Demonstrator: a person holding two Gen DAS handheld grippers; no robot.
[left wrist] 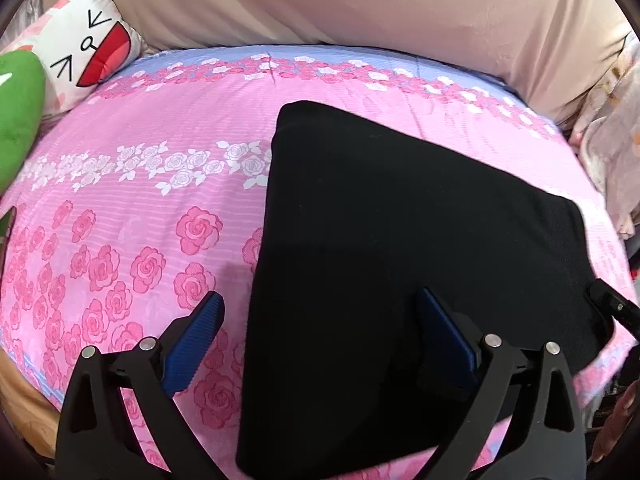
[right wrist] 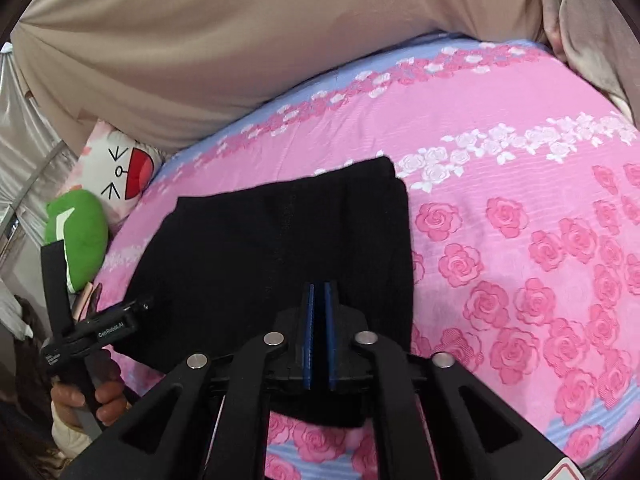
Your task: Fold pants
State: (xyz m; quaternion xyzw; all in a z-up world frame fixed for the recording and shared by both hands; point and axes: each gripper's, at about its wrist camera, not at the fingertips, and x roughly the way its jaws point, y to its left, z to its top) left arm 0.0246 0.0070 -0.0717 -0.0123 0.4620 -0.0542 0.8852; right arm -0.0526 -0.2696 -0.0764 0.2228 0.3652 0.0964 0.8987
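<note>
black grippers [right wrist: 319,312] (blue ribbed pads [left wrist: 196,344]), silver screws.

A bed fills both views, covered by a pink sheet [left wrist: 160,200] printed with large pink roses, a band of white roses and a pale blue stripe along its far edge. Behind that far edge a beige cloth [left wrist: 360,8] hangs in soft folds like a backdrop. At one far corner of the bed lie a white cushion with a cartoon face [left wrist: 86,50] and a green plush cushion [right wrist: 78,232]. At the other far corner sits a crumpled pale floral fabric [left wrist: 612,152]. Light is even and soft.
</note>
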